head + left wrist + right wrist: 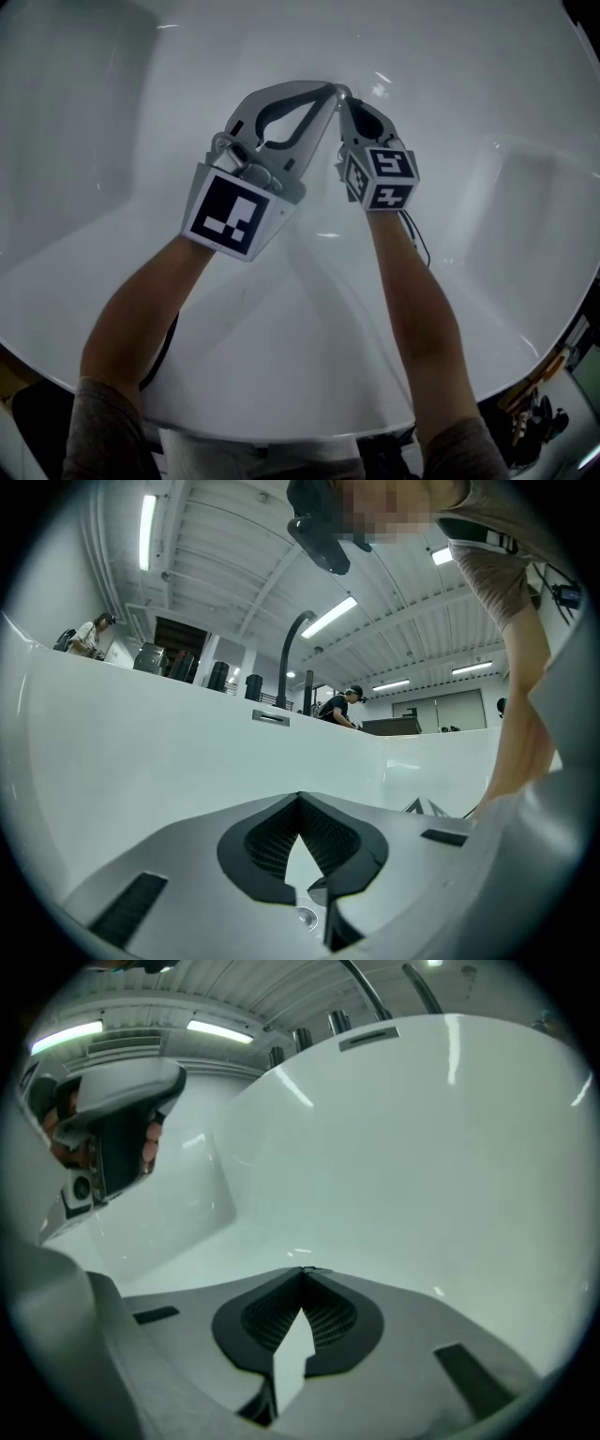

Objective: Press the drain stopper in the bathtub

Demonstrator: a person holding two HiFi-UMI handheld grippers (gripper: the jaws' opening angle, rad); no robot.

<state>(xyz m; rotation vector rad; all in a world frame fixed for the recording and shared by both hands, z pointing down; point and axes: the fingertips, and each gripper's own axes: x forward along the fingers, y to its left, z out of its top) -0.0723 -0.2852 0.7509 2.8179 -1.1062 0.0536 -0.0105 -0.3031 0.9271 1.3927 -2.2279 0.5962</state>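
While both arms reach down into the white bathtub, the left gripper has its jaws pressed together tip to tip and holds nothing. Only bare tub wall shows through the gap behind the tips. Beneath those jaws, seen through that same gap in the left gripper view, a small round chrome drain stopper sits on the tub floor. Just right of the left tips, the right gripper also has its jaws closed on nothing, and its tips almost meet the other pair. No view shows whether either pair touches the stopper. The step in hand looks like the final lining-up over the stopper, or the very start of the press. The next move calls for closed tips centred on the cap and a straight downward push, since the cap looks smooth enough for a tip to slide off.
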